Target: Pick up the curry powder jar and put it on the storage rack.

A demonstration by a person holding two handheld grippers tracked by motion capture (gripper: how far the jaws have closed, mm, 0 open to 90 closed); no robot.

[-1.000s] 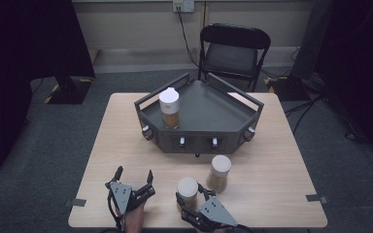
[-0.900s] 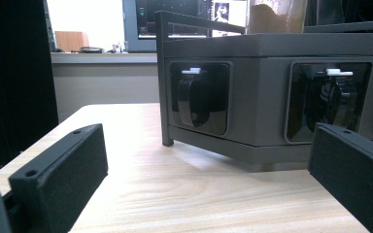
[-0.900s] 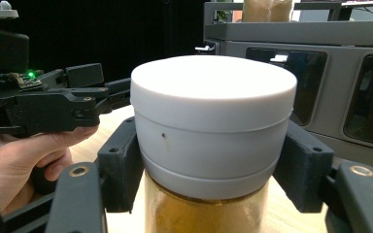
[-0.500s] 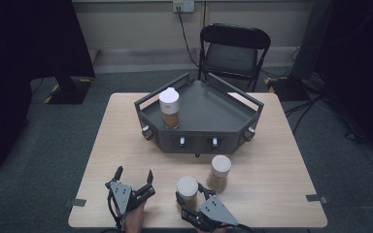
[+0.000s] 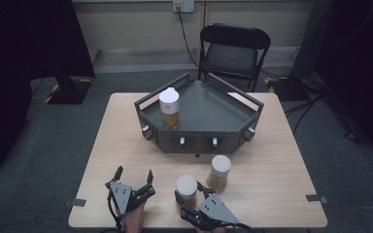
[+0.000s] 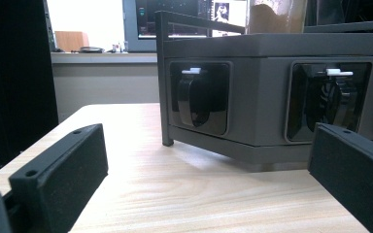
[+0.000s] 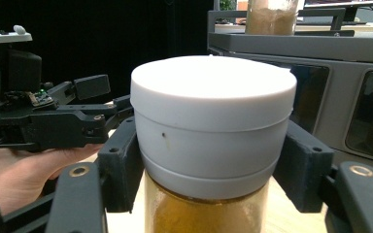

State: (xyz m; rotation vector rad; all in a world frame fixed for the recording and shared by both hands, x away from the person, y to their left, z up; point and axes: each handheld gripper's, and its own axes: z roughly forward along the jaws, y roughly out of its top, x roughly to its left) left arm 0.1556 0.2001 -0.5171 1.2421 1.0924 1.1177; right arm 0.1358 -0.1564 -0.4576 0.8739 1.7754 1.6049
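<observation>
Fingers (image 7: 121, 170) of the right gripper (image 5: 188, 194) pinched a white-lidded jar (image 5: 186, 190) standing near the counter's (image 5: 272, 184) front edge, left gripper (image 5: 133, 177) spread empty beside it; the lid-high grip risked tipping the jar when lifted.

The right tongs (image 5: 188, 195) and their white-lidded jar (image 5: 186, 188) have edged slightly toward the table's near edge.

high cam looks down from above; both gripper cams low, facing grey tray (image 5: 201, 141)
</observation>
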